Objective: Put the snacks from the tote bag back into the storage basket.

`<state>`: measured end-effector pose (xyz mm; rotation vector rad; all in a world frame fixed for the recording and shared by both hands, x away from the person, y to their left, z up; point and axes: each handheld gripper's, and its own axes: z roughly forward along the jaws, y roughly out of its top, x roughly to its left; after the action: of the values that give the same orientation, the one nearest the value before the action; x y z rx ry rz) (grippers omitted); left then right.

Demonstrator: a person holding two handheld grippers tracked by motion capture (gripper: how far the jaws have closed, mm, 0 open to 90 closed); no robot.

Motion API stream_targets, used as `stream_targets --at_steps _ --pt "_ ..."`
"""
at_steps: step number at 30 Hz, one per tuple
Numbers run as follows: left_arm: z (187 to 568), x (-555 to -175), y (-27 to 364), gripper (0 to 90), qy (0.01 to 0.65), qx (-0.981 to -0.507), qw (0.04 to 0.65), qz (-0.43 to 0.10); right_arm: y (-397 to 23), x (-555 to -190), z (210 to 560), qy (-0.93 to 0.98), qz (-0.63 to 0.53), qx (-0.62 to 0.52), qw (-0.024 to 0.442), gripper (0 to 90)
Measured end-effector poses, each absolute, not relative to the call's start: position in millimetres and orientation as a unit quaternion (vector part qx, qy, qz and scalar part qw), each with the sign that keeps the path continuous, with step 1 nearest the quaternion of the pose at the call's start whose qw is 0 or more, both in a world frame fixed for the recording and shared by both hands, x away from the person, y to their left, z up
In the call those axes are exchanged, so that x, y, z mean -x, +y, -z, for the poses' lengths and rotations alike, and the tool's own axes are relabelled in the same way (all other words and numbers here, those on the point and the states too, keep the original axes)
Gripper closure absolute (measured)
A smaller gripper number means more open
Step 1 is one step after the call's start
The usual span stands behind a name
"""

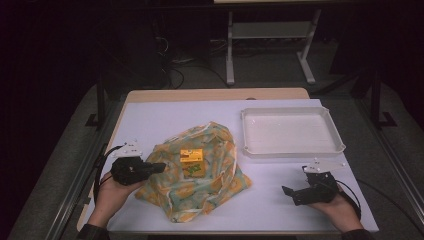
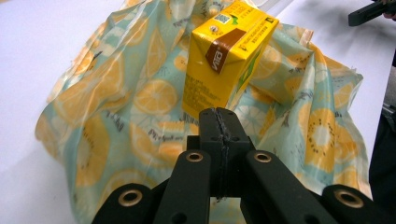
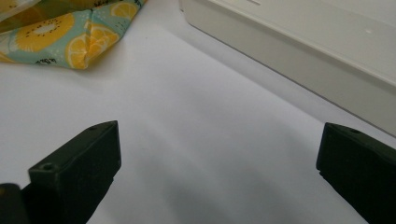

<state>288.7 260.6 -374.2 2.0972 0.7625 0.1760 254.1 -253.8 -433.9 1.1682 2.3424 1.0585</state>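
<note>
A white table [image 1: 150,117] is seen from above, and on it a crumpled cloth [image 1: 210,187] with a pattern of lemon and kiwi slices on a pale green ground is spread near the middle. A yellow drink carton [image 1: 191,156] is placed on the cloth, close to its centre; in the left gripper view the carton [image 2: 226,56] is shown upright but a little tilted, with a brown label on its top corner. A white plastic tray [image 1: 292,148] is set on the far right part of the table, well apart from the carton and just beside the right edge of the cloth. The left gripper [image 1: 159,167] is held by the left hand [image 1: 112,192] at the left edge of the cloth, and its jaws are pressed together with nothing between them; in its own view the closed tips [image 2: 219,122] are pointed at the lower part of the carton, near it, but whether it is touched cannot be told. The right gripper [image 1: 296,185] is held by the right hand [image 1: 340,207] near the front right corner of the table, in front of the tray. Its jaws are spread wide apart and nothing is grasped; between them, in the right gripper view, only the bare table surface is seen, with the tray wall [image 3: 299,60] beyond and a corner of the cloth [image 3: 65,37] at the upper left.
</note>
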Motion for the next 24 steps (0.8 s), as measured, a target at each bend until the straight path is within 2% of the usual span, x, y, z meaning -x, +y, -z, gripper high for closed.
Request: stream_targets --at_steps 24 --pt "388 -303 231 89.7 0.306 -0.855 0.413 -0.068 -253 -254 434 0.819 -0.369 -0.409 0.160 0.0"
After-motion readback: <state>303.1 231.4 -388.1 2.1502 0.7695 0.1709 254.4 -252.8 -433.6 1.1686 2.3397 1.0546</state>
